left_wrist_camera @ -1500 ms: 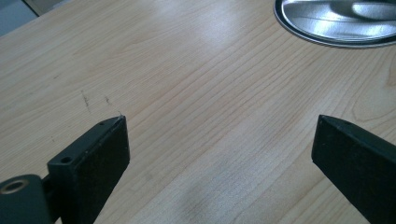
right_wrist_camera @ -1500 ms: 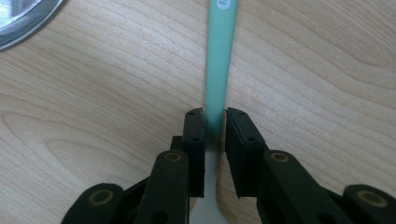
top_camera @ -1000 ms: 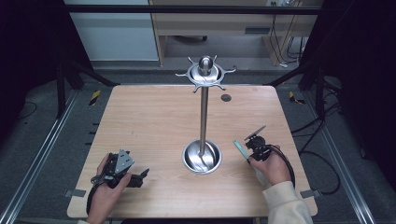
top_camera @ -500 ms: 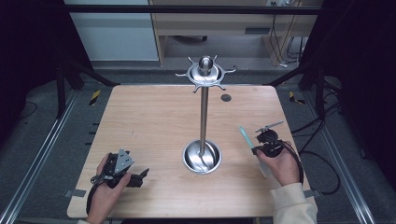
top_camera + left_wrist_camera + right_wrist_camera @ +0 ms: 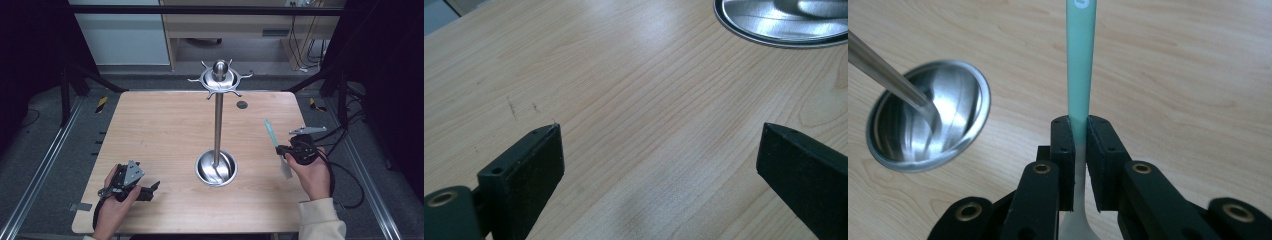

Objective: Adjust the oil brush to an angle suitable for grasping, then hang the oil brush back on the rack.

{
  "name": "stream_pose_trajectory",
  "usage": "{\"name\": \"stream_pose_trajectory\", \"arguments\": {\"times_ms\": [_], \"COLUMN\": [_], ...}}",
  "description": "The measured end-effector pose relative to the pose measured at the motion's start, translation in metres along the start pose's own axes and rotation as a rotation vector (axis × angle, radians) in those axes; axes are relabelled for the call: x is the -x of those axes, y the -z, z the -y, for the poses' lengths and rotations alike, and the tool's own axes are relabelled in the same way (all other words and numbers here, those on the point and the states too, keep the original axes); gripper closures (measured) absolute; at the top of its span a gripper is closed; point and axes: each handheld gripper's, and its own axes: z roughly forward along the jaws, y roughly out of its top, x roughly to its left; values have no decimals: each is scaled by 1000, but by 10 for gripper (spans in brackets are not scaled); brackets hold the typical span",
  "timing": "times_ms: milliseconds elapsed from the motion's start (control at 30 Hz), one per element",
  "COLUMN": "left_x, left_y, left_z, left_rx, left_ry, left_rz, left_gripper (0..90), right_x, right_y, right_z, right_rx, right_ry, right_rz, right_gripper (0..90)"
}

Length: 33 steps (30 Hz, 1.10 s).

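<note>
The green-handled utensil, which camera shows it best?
The right gripper view: the utensil fills the middle, clamped between the right gripper's jaws. The high view shows it small beside the stand.

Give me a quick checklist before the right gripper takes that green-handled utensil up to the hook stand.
1. Grip: the right gripper is shut on the green-handled utensil, pads on both sides of the handle: ok.
2. Hanging hole: a hole shows near the handle's far end, free of the jaws: ok.
3. Utensil off the table: it looks lifted in the high view, handle pointing up and away: ok.
4. Hook stand: upright on its round base, hooks at the top carry nothing: ok.
5. Left gripper: open, low over bare wood, away from the stand: ok.
6. Which hook the hole lines up with: cannot tell.
</note>
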Motion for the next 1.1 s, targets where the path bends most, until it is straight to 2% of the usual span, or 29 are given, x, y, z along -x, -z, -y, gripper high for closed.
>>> {"name": "stream_pose_trajectory", "arguments": {"times_ms": [33, 167, 633, 1100], "left_x": [0, 0, -1, -1], "left_y": [0, 0, 0, 1], "left_z": [0, 0, 0, 0], "left_rx": [0, -1, 2, 5], "left_ry": [0, 1, 4, 11], "left_rz": [0, -1, -3, -11], "left_gripper": [45, 45, 43, 36], "right_x": [-2, -3, -14, -23], "right_y": [6, 15, 57, 82], "right_z": [-2, -5, -19, -25], "right_rx": [27, 62, 269, 373], "right_ry": [4, 13, 40, 48], "right_rz": [-3, -3, -7, -38], "right_gripper": [825, 826, 825, 826]}}
